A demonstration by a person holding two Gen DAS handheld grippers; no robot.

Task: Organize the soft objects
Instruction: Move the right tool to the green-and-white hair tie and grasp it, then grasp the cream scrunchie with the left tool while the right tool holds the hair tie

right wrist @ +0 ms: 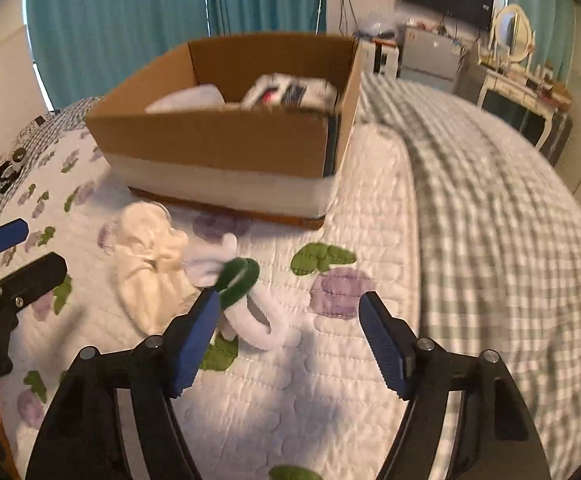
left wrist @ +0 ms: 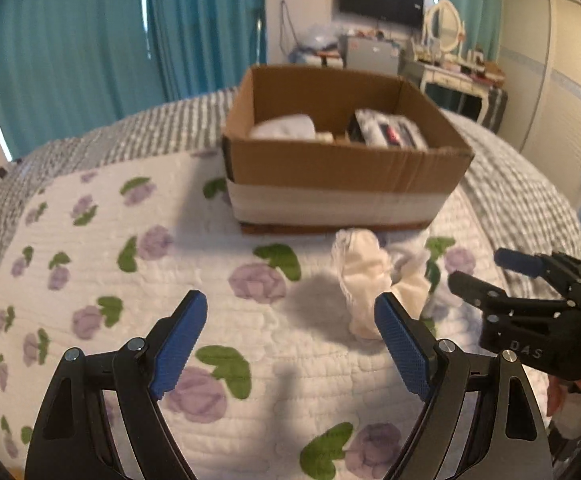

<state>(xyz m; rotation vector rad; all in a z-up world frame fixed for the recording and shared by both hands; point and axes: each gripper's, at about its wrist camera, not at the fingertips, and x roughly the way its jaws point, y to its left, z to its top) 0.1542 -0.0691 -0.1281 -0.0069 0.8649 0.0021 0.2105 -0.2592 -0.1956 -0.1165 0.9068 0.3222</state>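
A crumpled cream sock (right wrist: 146, 268) lies on the floral quilt (right wrist: 330, 360) just in front of the cardboard box (right wrist: 218, 140), its long axis running from the box side back toward the grippers, the wider bunched end nearest the box. Touching its right side sits a white sock with a dark green cuff (right wrist: 242, 300), its loops lying roughly crosswise, the green cuff end tilted up toward the cream one. The cream sock looks soft and wrinkled, folded over itself — the white one thicker, plush (blur hides finer detail). In the left wrist view the cream sock (left wrist: 364, 276) shows beyond the left gripper's right finger, which partly covers its near end. The left gripper (left wrist: 290, 340) hovers level above the quilt, jaws spread wide with nothing between them. The right gripper (right wrist: 286, 336) also points toward the box, jaws wide apart and empty, its left finger (right wrist: 198, 336) overlapping the edge of the white sock in the picture; whether it touches cannot be told. The box already holds a white bundle (right wrist: 194, 98) and a patterned dark-and-white item (right wrist: 290, 90). Beyond the quilt lies a grey checked blanket (right wrist: 490, 200).
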